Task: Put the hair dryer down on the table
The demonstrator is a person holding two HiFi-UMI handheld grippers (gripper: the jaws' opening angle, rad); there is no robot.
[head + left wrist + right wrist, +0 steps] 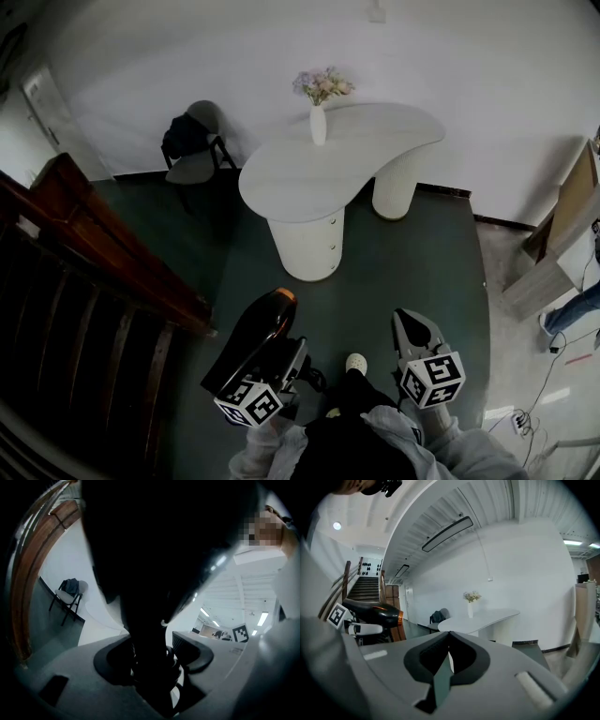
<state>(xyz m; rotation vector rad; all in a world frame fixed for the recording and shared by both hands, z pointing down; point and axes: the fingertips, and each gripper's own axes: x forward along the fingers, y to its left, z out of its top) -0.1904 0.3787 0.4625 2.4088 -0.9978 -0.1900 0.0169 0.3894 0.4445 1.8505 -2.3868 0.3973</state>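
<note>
Head view: the hair dryer (255, 339) is off the table (309, 178), well short of its near edge and over the dark floor. It is carried by the left gripper (284, 361), low in the frame by the person's body. The barrel's long axis runs from the person up toward the table, orange-ringed nozzle leading, so the table lies straight ahead along the barrel. The right gripper (413, 328) hangs about as far back from the table, to the right of the dryer and apart from it. A vase of flowers (319, 117) stands at the table's far edge, and the near half of the top is bare. A chair (194, 141) sits left of the table against the wall. Left gripper view: the dark handle stands up between the jaws, both pads press on it, and the barrel fills the upper frame. The grip sits on the handle with the barrel crosswise above it. Right gripper view: the jaws are pressed together with nothing between them. From here the table is ahead and the dryer is off to the left, nearer the camera than the table. Judgement: the left hand alone has the dryer, and the move needed is forward to the table's near edge, then down. The bare near half looks the safe spot, well clear of the vase.
</note>
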